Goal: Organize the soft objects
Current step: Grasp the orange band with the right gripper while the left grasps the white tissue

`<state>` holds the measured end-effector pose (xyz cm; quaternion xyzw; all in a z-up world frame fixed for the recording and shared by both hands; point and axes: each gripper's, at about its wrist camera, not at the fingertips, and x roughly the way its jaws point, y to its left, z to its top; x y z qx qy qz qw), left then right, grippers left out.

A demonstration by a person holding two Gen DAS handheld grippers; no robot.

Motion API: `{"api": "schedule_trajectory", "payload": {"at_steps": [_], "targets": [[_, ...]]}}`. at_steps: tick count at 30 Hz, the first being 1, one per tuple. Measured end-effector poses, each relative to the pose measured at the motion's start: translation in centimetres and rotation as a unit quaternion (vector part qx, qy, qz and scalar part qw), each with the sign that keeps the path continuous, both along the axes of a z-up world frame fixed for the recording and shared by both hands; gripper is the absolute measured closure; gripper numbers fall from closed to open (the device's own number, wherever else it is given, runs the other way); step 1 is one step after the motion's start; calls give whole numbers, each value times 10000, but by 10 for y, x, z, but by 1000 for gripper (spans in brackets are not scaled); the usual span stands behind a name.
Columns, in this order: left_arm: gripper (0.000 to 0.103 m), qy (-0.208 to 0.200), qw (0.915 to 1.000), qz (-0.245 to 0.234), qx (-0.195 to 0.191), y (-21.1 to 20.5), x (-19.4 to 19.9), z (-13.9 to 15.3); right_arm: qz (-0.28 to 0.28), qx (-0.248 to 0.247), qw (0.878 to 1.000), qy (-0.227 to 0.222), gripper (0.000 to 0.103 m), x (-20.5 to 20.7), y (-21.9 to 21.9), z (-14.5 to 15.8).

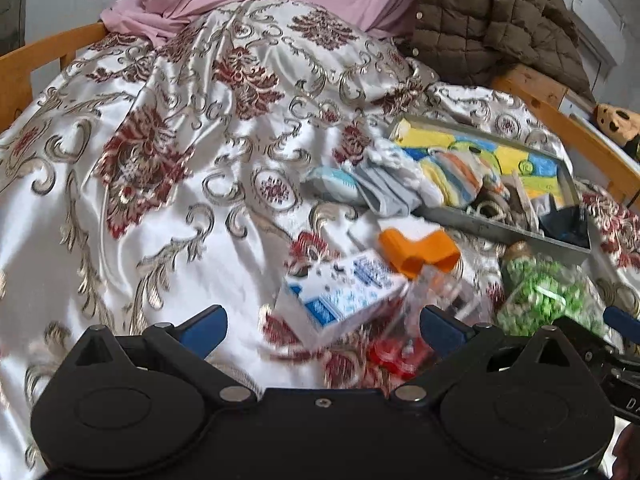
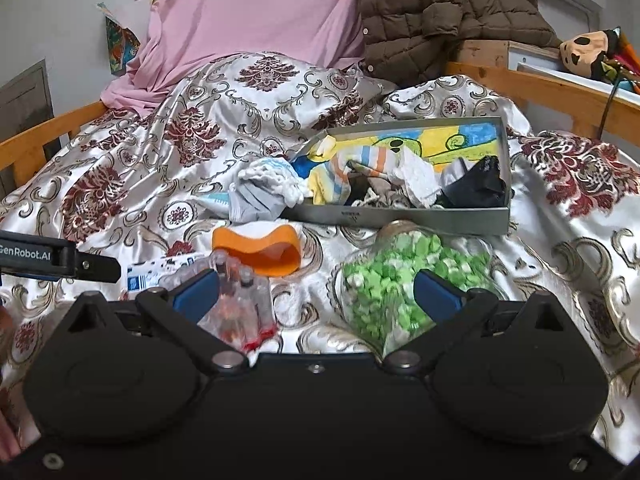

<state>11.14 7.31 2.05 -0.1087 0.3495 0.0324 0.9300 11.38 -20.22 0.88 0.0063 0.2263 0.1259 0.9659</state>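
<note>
A: Looking along the left gripper (image 1: 323, 326), I see its jaws spread wide with nothing between the blue fingertips (image 1: 204, 325). Below them a white and blue box (image 1: 344, 294) lies on the bed cover (image 1: 160, 184), blurred.

B: And the right gripper (image 2: 316, 294)?

A: Its jaws are also spread and hold nothing. In the right wrist view a clear plastic pack (image 2: 240, 300) sits near the left fingertip, and a bag of green pieces (image 2: 384, 284) lies near the right fingertip.

B: Where are the soft things?

A: Most are in the grey tray (image 2: 400, 216), in the middle right of the right wrist view. A striped sock (image 2: 340, 172), a white cloth (image 2: 416, 178) and a black cloth (image 2: 480, 188) lie inside it, on a yellow and blue picture. A grey and white sock bundle (image 2: 260, 192) hangs over the tray's left corner, partly on the bed cover.

B: Anything between the tray and the grippers?

A: An orange plastic piece (image 2: 260, 250) lies just in front of the tray, touching the bed cover. The bag of green pieces is just beside the tray's front wall.

B: And behind?

A: A pink pillow (image 2: 248, 20) stands at the top centre, with a brown quilted jacket (image 2: 440, 8) beside it at the upper right. A wooden bed rail (image 2: 40, 140) shows at the left edge.
</note>
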Motion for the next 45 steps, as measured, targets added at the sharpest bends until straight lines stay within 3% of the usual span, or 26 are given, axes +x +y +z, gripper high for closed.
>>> {"api": "schedule_trajectory", "payload": {"at_steps": [12,20,28,36,40,45], "targets": [[1,-183,9977,-370,-531,10,67,-8,261,-178,9995,53,1,34,22,-7],[1,-49,9929,-737,-933,19,111,-22,357,-304,9987,205,1,65,36,-8],[2,88,9849,-951,-1445,39,149,-31,677,-732,9927,675,1,120,55,2],[7,375,9746,-1340,-1756,38,179,-46,819,-782,9858,1241,1,177,70,0],[10,556,9697,-1432,-1901,36,189,-56,829,-809,9831,1416,8,197,79,-6],[20,787,9600,-1507,-2224,36,195,-66,797,-779,9791,1703,21,213,86,-19]]}}
